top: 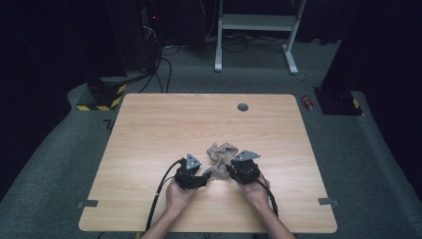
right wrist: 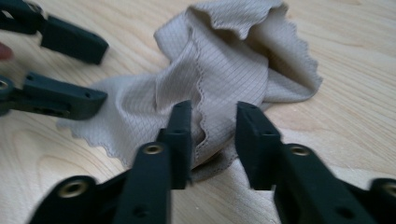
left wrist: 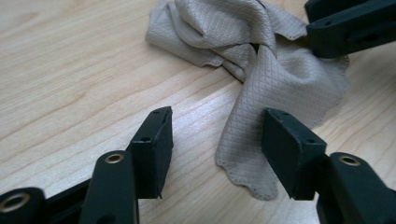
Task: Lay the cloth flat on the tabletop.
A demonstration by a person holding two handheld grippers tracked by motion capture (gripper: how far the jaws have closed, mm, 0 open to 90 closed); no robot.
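A crumpled beige cloth (top: 221, 157) lies on the wooden table (top: 149, 129) between my two grippers. My left gripper (top: 201, 178) is open with its jaws wide apart, low over the table. A scalloped corner of the cloth (left wrist: 247, 154) lies between those jaws, closer to the right one, and the left gripper (left wrist: 217, 140) does not press it. My right gripper (top: 230, 172) faces it from the other side. The right gripper (right wrist: 214, 140) has its jaws set narrower on either side of a raised fold of the cloth (right wrist: 219, 74), with a gap still showing.
The person's hands (top: 179, 194) come in from the table's near edge. A dark round grommet (top: 243, 107) sits near the far edge. Black cables (top: 159, 199) trail from the grippers. Bare wood (top: 149, 129) lies to the left, to the right and beyond the cloth.
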